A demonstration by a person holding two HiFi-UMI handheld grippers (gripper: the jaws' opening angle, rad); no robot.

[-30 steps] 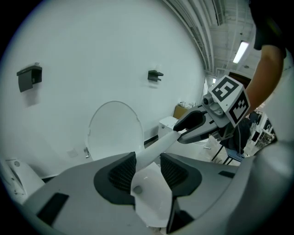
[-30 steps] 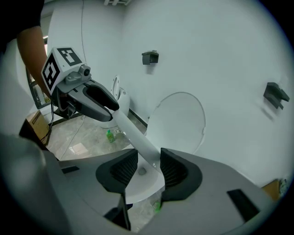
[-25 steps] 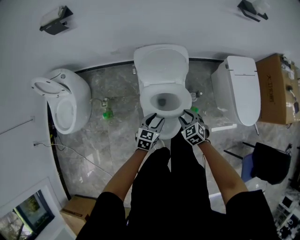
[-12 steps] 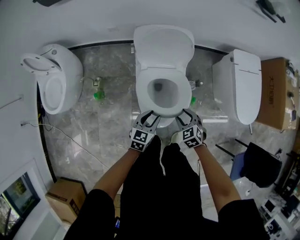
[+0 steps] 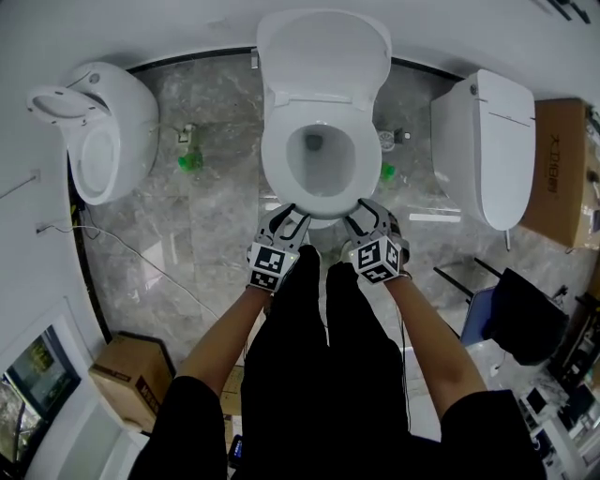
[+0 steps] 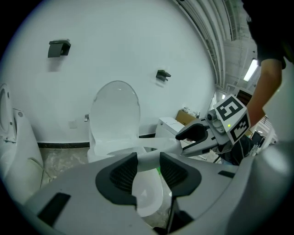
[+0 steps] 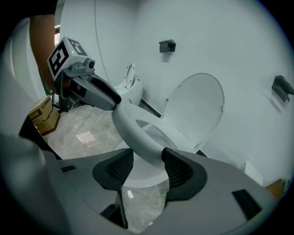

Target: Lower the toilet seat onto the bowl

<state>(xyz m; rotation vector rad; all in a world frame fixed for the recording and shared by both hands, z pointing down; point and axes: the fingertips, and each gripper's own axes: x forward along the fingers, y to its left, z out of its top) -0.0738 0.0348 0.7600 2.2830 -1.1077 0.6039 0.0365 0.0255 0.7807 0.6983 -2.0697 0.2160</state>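
MIDDLE TOILET, SEAT NEARLY DOWN: A person in black bends over the middle one of three toilets along the far edge of a grey marble floor (image 5: 216, 253), a gripper in each hand at the front of the seat (image 5: 274, 167). The seat lies low over the bowl (image 5: 330, 176), its ring close to level, while the lid (image 5: 323, 56) stands upright against the white wall (image 5: 141, 28).

The left gripper (image 5: 291, 214) is clamped on the front rim, left of centre. Its jaws have just been closing a little, and the white rim fills the gap between the ribbed pads. The right gripper (image 5: 364, 214) straddles the rim just right of centre with its hold loosened. Its jaws have just been opening, with the rim running between them. The two grippers sit near each other but apart.

In the right gripper view the seat's front seems slightly clear of the bowl, though that is uncertain.

An open toilet (image 5: 103, 141) stands toward the floor's left edge and a closed toilet (image 5: 492, 150) toward its right. A box (image 5: 131, 380) sits at the near left corner.
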